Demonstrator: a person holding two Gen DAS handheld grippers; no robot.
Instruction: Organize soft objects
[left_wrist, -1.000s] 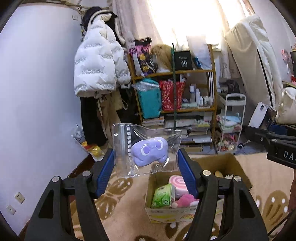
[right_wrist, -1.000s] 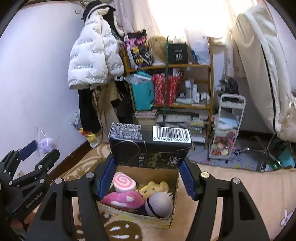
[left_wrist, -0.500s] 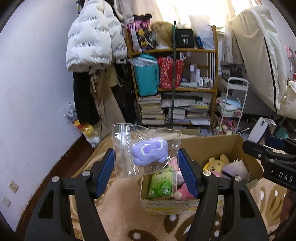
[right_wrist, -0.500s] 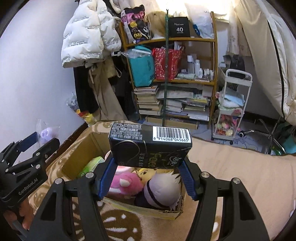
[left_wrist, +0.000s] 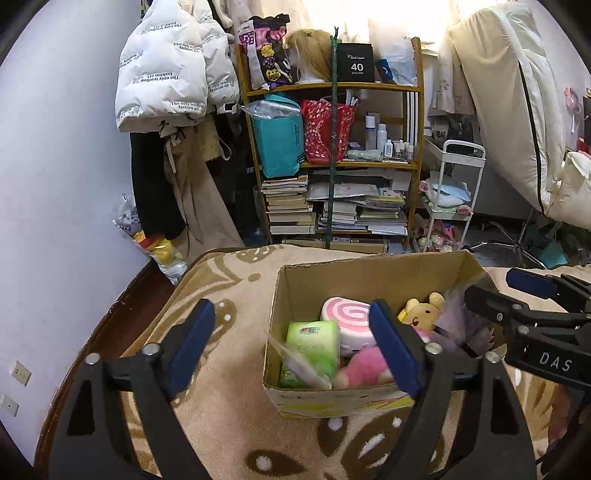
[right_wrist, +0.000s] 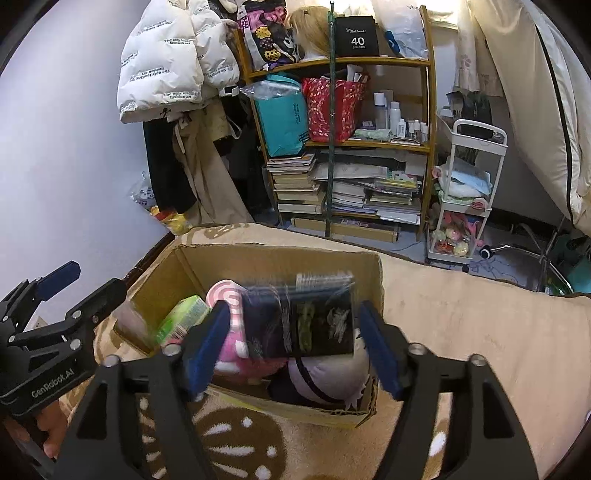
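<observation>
The black packet (right_wrist: 299, 317) was blurred, dropping between the right claw's (right_wrist: 291, 347) opening jaws into the cardboard box (right_wrist: 258, 254). The left claw (left_wrist: 291, 343) was opening too, empty. Release step; next, I judge, withdrawing both claws.

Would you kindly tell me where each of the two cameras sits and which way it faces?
Left wrist: on the left gripper, angled down at the cardboard box on the patterned blanket; its opening jaws hold nothing, and the right gripper enters from the right.
Right wrist: on the right gripper, angled down over the same box; a blurred black box lies between its opening jaws, untouched, and the left gripper shows at left.
Shared: box, pink swirl cushion, green tissue pack, bookshelf.
</observation>
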